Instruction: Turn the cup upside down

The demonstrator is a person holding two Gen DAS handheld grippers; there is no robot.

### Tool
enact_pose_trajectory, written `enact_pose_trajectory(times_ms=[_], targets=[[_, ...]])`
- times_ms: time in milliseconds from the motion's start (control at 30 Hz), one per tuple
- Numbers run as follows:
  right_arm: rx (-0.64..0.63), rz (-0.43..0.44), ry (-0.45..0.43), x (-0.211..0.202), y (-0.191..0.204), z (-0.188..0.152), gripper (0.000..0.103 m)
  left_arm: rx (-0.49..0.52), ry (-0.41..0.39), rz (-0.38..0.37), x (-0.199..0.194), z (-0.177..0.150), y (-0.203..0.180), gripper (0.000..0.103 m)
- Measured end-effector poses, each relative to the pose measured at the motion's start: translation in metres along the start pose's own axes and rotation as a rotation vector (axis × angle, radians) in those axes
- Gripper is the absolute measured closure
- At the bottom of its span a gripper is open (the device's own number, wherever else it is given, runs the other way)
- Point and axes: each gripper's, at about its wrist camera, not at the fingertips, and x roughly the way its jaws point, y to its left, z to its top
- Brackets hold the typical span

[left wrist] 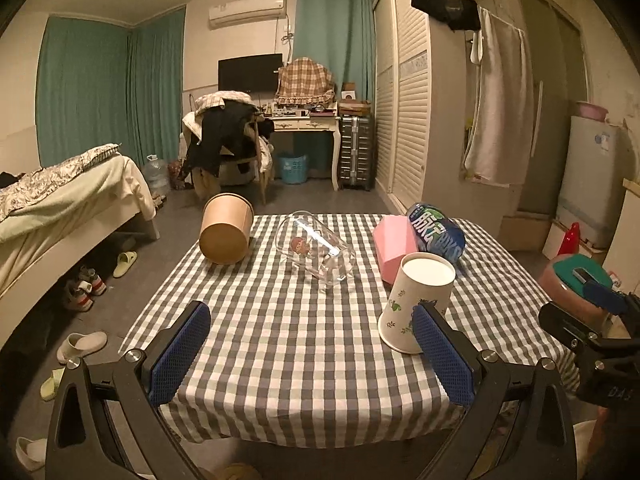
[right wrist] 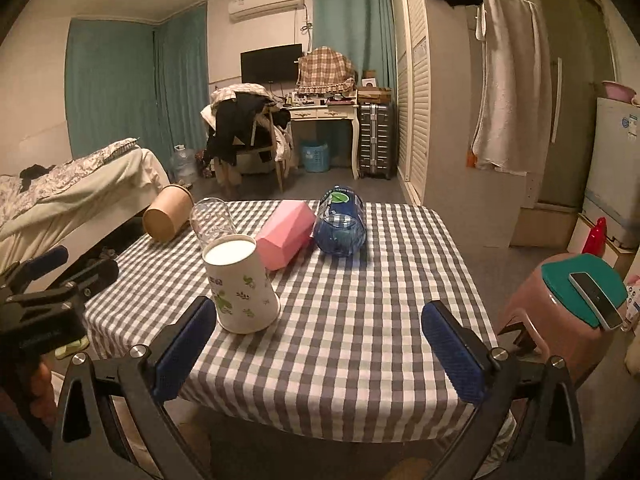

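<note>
A white paper cup with green leaf prints (left wrist: 416,304) stands upside down on the checked tablecloth (left wrist: 288,344), base up; it also shows in the right wrist view (right wrist: 242,286). My left gripper (left wrist: 312,344) is open and empty over the near table edge, its right finger just in front of the cup. My right gripper (right wrist: 320,340) is open and empty, its left finger close beside the cup. Each gripper shows at the edge of the other's view.
A brown paper tub (left wrist: 226,228), a clear glass (left wrist: 318,252), a pink box (left wrist: 394,246) and a blue bottle (left wrist: 438,234) lie on their sides farther back. A pink stool with a phone (right wrist: 572,312) stands to the right. A bed (left wrist: 60,208) is on the left.
</note>
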Motion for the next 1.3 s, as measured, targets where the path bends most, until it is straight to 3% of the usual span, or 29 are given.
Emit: enact_pose_trajectory(times_ms=[1300], targets=[[-0.016,-0.007,0.051,0.015,0.010,-0.008,0.000,-0.002,0.020,0.005,0.005,-0.003,0.001,0.000]])
